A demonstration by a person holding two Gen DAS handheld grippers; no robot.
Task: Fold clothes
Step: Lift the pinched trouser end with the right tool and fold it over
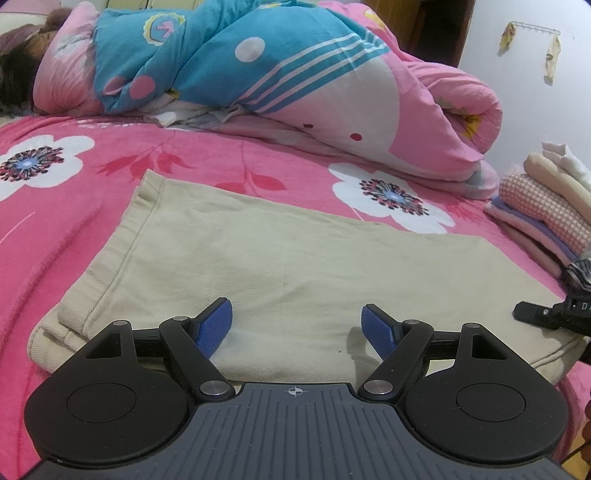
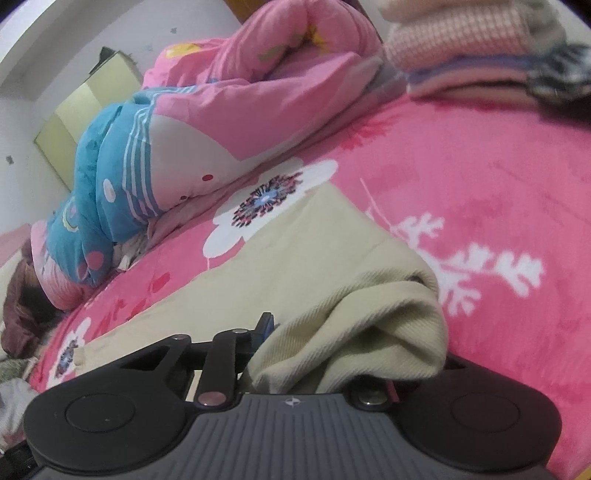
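Lying flat across the middle of the frame on the pink bedspread (image 1: 258, 155), the beige garment (image 1: 280, 258) sits under the left gripper (image 1: 297, 328), fingers spread. The right gripper (image 2: 295, 343) pinches its bunched edge, low centre.

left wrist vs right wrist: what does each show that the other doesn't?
Only the left wrist view: the left gripper, open and empty above the flat beige twill garment, and yellowish cloths hanging from a white wall rack.

Only the right wrist view: a bunched fold of that beige garment draped over the right gripper, hiding its right finger, so its grip is unclear; also a pale green cabinet.

Both: the pink floral bedspread, the rolled pink-and-blue quilt, and the stack of folded clothes.
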